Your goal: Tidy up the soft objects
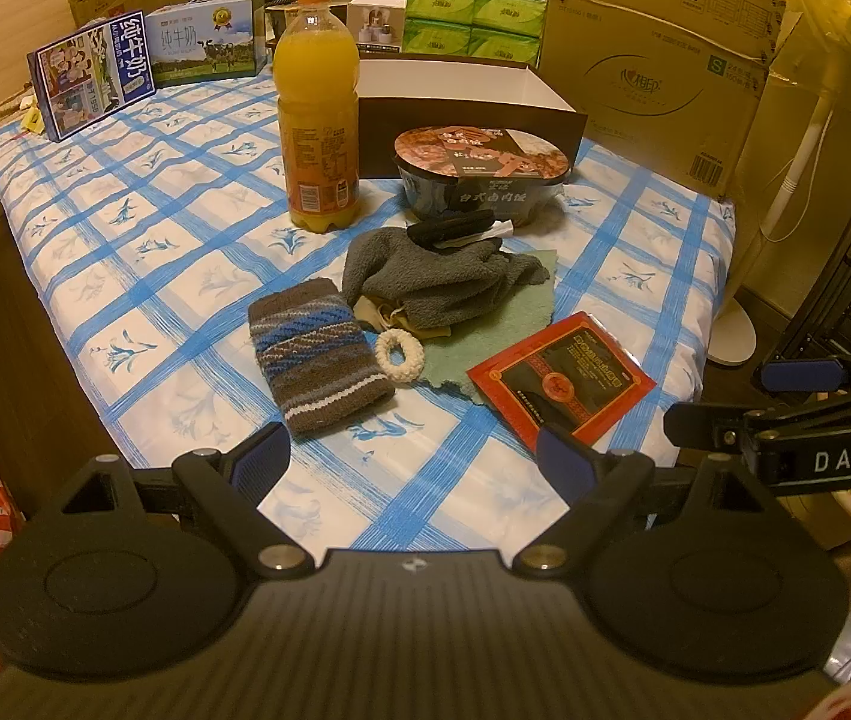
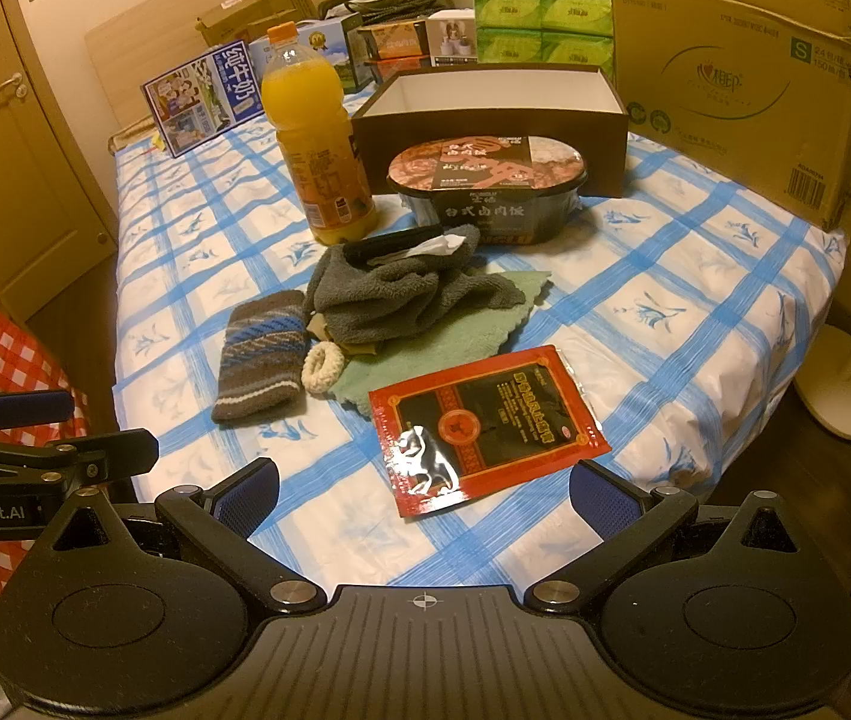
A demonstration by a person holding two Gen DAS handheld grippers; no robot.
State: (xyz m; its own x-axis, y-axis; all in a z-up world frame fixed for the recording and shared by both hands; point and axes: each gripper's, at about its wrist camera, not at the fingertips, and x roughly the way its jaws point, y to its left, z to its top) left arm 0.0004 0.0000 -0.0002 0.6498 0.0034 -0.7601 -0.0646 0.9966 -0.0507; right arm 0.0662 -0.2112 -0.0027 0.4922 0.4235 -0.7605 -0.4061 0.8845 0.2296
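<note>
Soft things lie heaped in the middle of the blue-checked table: a striped knit pouch, a cream scrunchie, a crumpled grey towel over a green cloth, and a black band on top. An open brown box stands behind them. My left gripper hovers open near the table's front edge, below the pouch. My right gripper is open too, just short of a red packet.
An orange juice bottle and an instant-meal bowl stand before the box. Milk cartons, green tissue packs and a big cardboard carton line the back. A fan stand is at right.
</note>
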